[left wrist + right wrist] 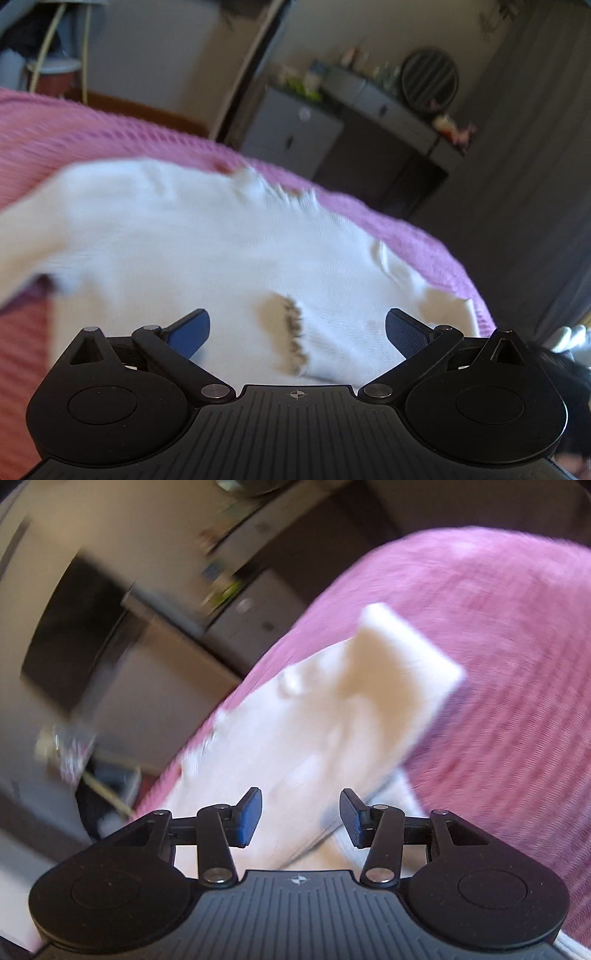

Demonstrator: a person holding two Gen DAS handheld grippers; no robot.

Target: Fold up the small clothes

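Observation:
A small white knit garment (207, 236) lies spread on a pink blanket (74, 129), with a grey stitched patch (291, 332) near its lower edge. My left gripper (297, 334) is open just above that edge, holding nothing. In the right wrist view the same white garment (295, 731) lies on the blanket (517, 664), with one sleeve or flap (402, 657) sticking out to the right. My right gripper (301, 821) is open over the garment's near end, with nothing between its pads. Both views are blurred by motion.
The bed's edge drops off to a dark floor. Beyond it stand grey cabinets (295, 129) and a shelf with small items and a round dark object (430, 79). A dark curtain (535, 184) hangs at the right.

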